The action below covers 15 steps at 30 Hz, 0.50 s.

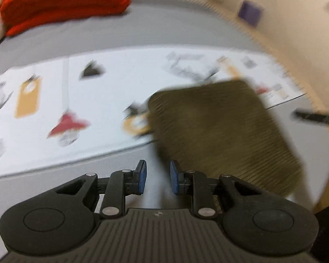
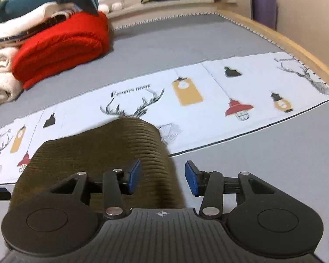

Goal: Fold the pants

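The pants [image 2: 103, 153] lie folded small on the bed [image 2: 186, 39] — seemingly done — both grippers' fingers [image 1: 142, 175] parted, holding nothing.

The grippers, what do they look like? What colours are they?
Both look alike. The left gripper and the right gripper are matte black, with two round side discs, silver pivot pins, linked bars, and a ribbed middle plate bearing a small white mark. Their fingers end in flat blue pads. No cables or sleeves show.
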Tool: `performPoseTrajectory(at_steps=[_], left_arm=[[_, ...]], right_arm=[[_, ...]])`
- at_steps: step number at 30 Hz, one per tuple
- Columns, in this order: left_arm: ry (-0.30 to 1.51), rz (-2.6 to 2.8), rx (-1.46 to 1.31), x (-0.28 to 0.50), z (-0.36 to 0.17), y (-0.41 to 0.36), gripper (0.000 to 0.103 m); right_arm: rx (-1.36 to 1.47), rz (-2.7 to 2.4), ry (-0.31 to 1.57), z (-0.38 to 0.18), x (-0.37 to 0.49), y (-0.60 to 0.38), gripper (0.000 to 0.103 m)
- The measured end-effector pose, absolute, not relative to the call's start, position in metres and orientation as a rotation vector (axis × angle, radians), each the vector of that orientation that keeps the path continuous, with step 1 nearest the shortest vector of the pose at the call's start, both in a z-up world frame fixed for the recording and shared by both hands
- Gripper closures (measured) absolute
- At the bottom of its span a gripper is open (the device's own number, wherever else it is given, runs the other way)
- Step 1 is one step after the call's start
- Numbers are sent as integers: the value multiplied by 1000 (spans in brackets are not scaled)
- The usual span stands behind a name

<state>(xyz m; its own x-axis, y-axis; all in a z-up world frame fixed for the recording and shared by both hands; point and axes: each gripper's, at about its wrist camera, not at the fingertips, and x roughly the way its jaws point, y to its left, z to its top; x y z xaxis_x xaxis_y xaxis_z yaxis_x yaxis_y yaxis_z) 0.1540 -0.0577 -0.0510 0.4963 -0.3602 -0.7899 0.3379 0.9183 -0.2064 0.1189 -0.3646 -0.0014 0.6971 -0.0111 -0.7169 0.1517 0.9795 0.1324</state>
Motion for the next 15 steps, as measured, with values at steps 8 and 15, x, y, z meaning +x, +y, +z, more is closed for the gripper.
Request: performPoseTrajectory(at_steps=[8, 15], left_arm=[[1154, -598, 270, 138, -102, -102, 75], [1087, -573, 200, 150, -79, -96, 75]], right_arm=[[-157, 331, 1053, -51, 109, -318, 59], [-98, 316, 983, -38, 122, -323, 60]])
